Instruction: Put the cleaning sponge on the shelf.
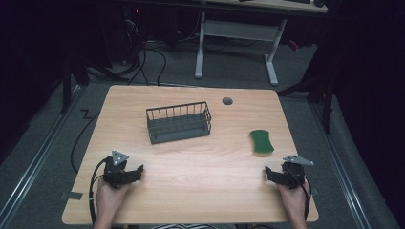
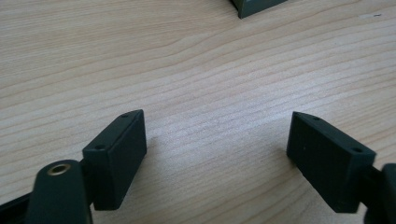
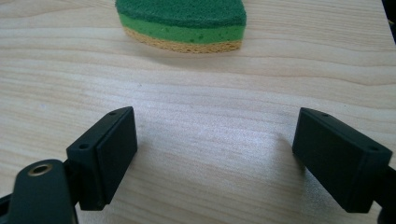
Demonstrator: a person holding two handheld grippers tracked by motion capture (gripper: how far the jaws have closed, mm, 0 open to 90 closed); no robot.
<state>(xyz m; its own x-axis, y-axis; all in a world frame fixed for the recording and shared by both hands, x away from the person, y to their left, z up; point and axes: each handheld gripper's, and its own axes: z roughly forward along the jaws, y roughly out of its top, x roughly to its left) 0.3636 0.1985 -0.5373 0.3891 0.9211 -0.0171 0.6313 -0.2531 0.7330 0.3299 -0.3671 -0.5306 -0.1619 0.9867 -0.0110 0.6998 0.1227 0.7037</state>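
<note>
The green sponge is lying flat on the table, well apart from the wire basket, its long axis running away from the person. The right gripper is sitting nearer to it, its jaws standing wide with nothing between them and the sponge straight ahead. The left gripper is resting far across the table, equally wide and empty.

One camera looks down from above; two ride low, sharing the table.
</note>
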